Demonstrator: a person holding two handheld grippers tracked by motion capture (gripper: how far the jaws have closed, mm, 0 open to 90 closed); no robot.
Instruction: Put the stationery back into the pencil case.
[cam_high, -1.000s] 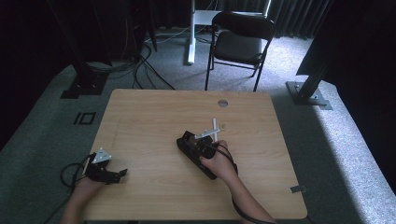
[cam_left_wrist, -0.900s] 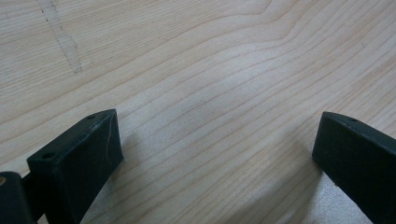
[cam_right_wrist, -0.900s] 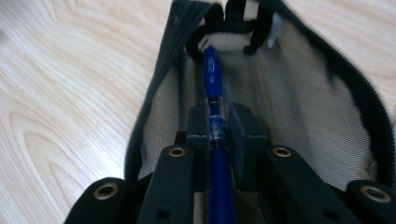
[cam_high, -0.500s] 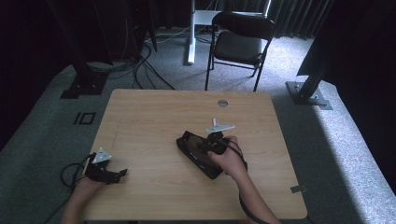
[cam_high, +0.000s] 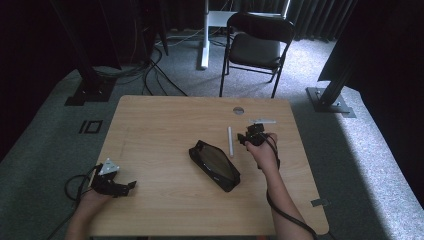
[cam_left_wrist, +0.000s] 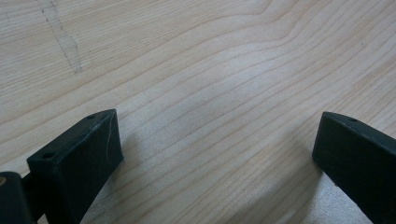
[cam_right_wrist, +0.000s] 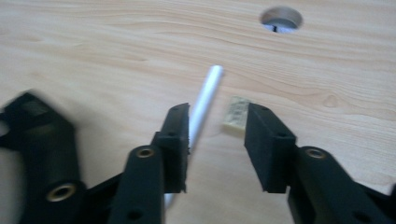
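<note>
A: Right gripper (cam_high: 254, 136) – where is it, and what's near it?

B: High view puts it on the right half of the table (cam_high: 150, 130), past the far end of the black pouch (cam_high: 214, 164). A white stick (cam_high: 230, 141) lies flat on the wood just beside it, on the pouch side, running towards the far edge.

A: Jaws?

B: Part open, a narrow gap. They have just been opening. In the right gripper view (cam_right_wrist: 214, 135) nothing sits between them: bare wood in the gap. The white stick (cam_right_wrist: 204, 101) passes behind the left-hand jaw there, close against it; I can't tell whether it touches. A small pale block (cam_right_wrist: 236, 113) lies on the table at the tip of the other jaw, partly hidden by it.

A: So the stick is loose?

B: Lying on the table, not clamped. Beyond it, a round hole (cam_right_wrist: 281, 19) in the tabletop.

A: Pouch?

B: Flat on the table, centre, set diagonally, well apart from the left gripper and near the right hand.

A: Left gripper (cam_high: 114, 182)?

B: Near corner on the person's left, hand resting on the table. Left gripper view (cam_left_wrist: 212, 140) shows the jaws wide apart over bare wood grain, nothing in them.

A: Anything else up top?

B: A black chair (cam_high: 257, 45) on the carpet beyond the far edge of the table
</note>
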